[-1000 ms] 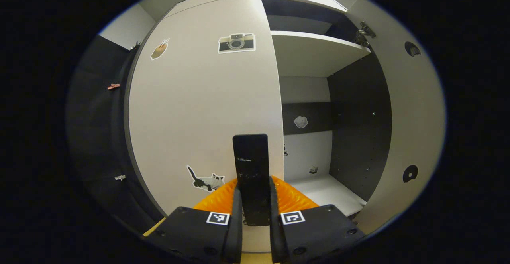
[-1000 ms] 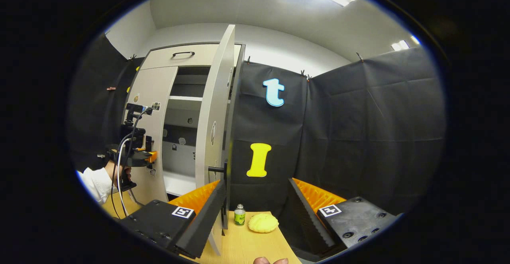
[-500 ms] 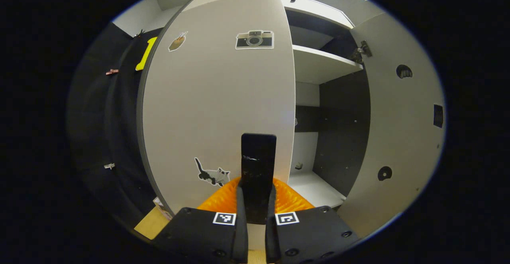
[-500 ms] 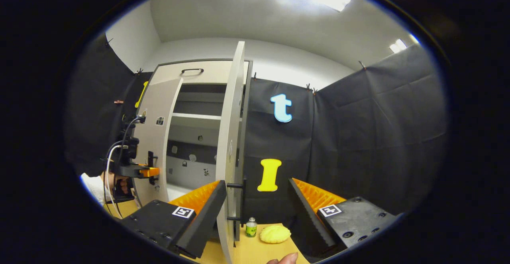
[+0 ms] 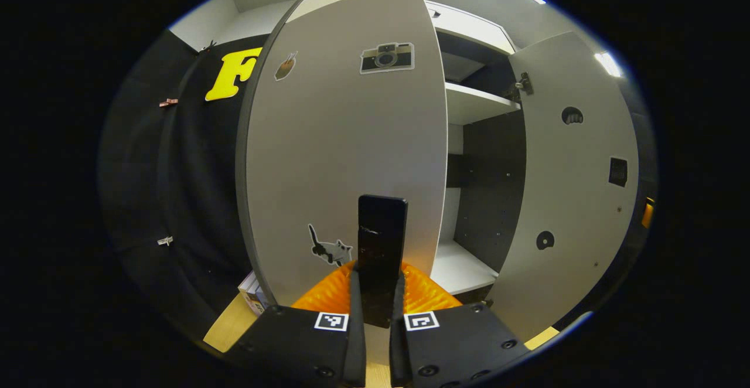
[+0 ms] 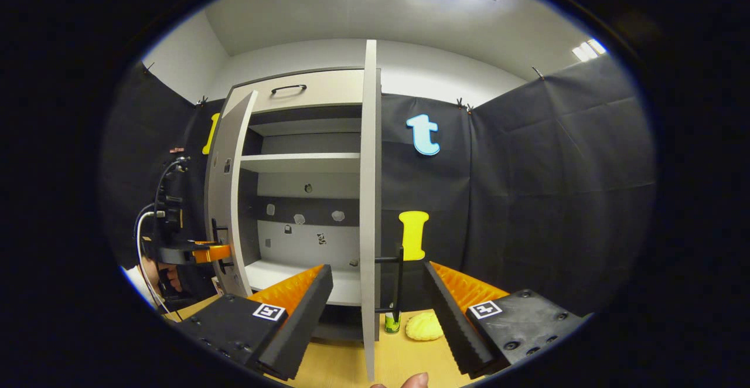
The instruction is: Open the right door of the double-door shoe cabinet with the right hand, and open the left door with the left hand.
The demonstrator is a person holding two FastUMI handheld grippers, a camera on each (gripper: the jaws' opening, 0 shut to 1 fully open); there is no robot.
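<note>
The pale left door (image 5: 345,142), with camera and cat stickers, stands partly open. My left gripper (image 5: 379,297) is shut on its black vertical handle (image 5: 382,241). In the right gripper view that gripper (image 6: 202,253) sits at the far left, at the left door (image 6: 225,200). The right door (image 6: 369,200) stands wide open and edge-on, with its black handle (image 6: 398,282) on the right side. My right gripper (image 6: 375,312) is open, with the door's edge standing in the gap and apart from both fingers. Inside the cabinet are white shelves (image 6: 299,162).
A small green bottle (image 6: 391,322) and a yellow bun-shaped thing (image 6: 423,326) lie on the wooden table (image 6: 345,364) behind the right door. A drawer with a black handle (image 6: 290,89) tops the cabinet. A fingertip (image 6: 416,381) shows at the bottom edge. Black cloth walls surround.
The left door has swung farther open with my left gripper on its handle. The right door now looks edge-on between my right gripper's open fingers.
</note>
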